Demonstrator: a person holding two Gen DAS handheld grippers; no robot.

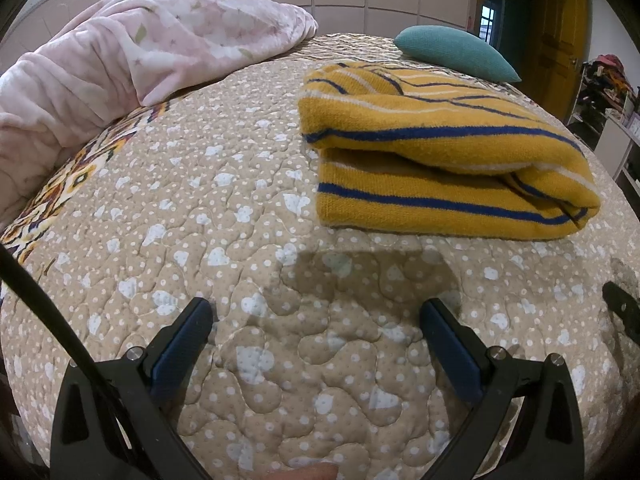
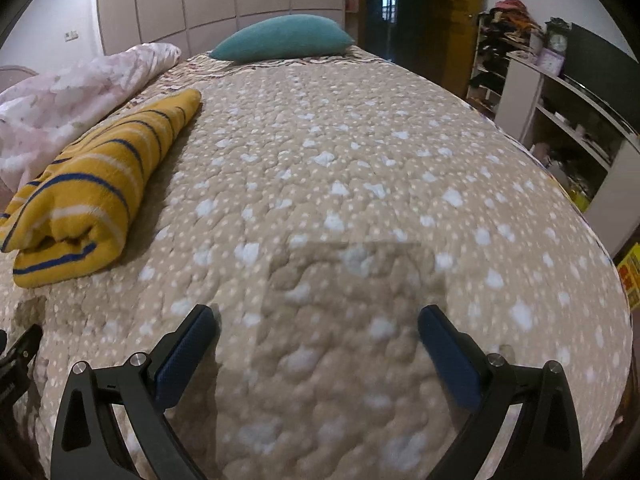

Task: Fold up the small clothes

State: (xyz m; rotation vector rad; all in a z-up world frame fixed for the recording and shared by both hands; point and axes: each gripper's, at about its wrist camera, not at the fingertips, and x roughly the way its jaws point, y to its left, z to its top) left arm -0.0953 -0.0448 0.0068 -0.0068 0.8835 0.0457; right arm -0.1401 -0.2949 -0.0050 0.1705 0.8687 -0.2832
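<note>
A mustard-yellow knitted garment with blue and white stripes [image 1: 444,152] lies folded in a thick bundle on the beige quilted bed. It also shows in the right wrist view [image 2: 96,188] at the far left. My left gripper [image 1: 316,312] is open and empty, hovering over bare quilt a little in front of the garment. My right gripper [image 2: 316,316] is open and empty over bare quilt, to the right of the garment and apart from it. Part of the right gripper shows at the right edge of the left wrist view [image 1: 624,312].
A pink floral blanket [image 1: 132,52] is heaped at the back left of the bed. A teal pillow [image 1: 456,52] lies at the far end. The beige quilt [image 2: 360,160] covers the bed. White shelves [image 2: 568,120] and a wooden door [image 1: 560,40] stand to the right.
</note>
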